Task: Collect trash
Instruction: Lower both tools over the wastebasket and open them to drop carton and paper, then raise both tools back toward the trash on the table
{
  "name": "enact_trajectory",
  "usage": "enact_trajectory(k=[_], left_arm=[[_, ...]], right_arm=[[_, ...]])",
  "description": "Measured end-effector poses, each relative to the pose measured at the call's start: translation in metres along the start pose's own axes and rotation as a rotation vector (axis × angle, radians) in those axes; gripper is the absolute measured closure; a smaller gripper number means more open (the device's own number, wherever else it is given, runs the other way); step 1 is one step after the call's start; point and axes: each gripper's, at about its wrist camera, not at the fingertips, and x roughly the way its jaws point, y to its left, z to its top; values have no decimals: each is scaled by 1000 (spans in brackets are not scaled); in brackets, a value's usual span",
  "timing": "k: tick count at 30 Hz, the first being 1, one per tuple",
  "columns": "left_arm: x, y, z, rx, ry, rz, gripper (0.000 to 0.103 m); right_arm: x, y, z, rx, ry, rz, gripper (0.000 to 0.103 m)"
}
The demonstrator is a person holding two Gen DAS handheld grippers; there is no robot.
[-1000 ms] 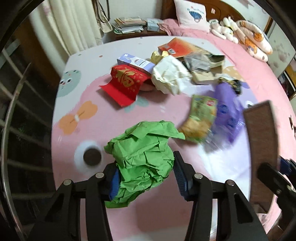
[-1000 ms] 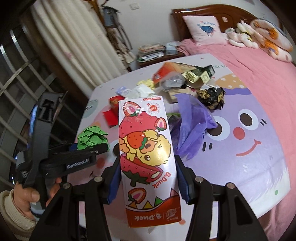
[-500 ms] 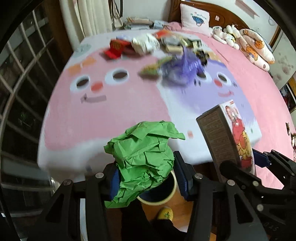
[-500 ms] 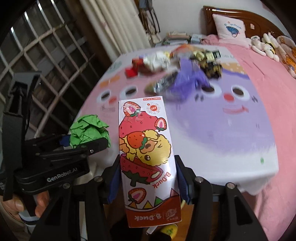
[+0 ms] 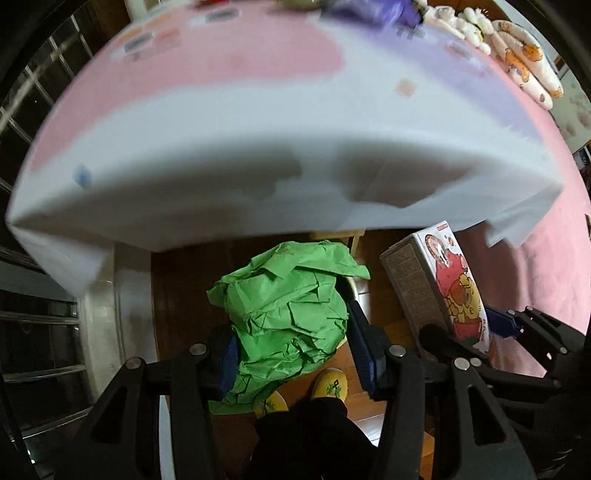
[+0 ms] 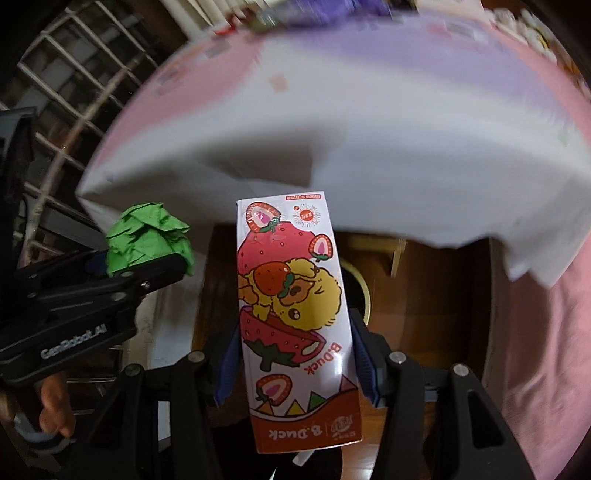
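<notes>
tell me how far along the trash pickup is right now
Mid-job. In hand: the left gripper is shut on the crumpled green paper, and the right gripper is shut on the B.Duck carton, both held off the table edge over the floor. A bin rim shows behind the carton. Left: dropping both, plus the blurred trash pile on the table's far side.

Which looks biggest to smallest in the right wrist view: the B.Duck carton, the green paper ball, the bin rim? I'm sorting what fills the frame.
1. B.Duck carton, gripped by the right gripper, nearest the camera, so enlarged.
2. Green paper ball, in the left gripper.
3. Bin rim, only a sliver showing behind the carton, so its true size is unsure.
</notes>
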Motion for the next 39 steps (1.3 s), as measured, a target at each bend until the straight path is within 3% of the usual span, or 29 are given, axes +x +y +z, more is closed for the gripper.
enact_trajectory(k=[8,11,13,15,17,18,22,28,35,39], left_arm=[[118,-2,-24,42,3,31,49],[154,-4,-33,75,12,35,38],[170,-6,-37,83,22,40,16],[183,-3,-36,84,31,34,4],[191,1,-37,85,32,40,1],[193,3,-39,82,30,42,1],[190,13,-35,70,13,35,1],[149,23,-34,67,-29,11,1],[65,19,-28,71,-59,-22,1],[1,18,-20,90,-103,-2,1]], right_arm=[[134,-31,-23,76,61,-37,48],[181,-45,-32,118,77,-31,47],[200,-50,-37,150,81,-26,47],[211,-53,-40,166,60,-24,42],[217,-54,-42,165,48,-23,28],[220,-53,-43,162,40,-20,27],[216,-50,-44,155,10,-30,27],[179,-42,-45,161,-66,-50,27],[103,-21,-43,169,-93,-43,27],[42,-3,-38,162,-115,-42,27]])
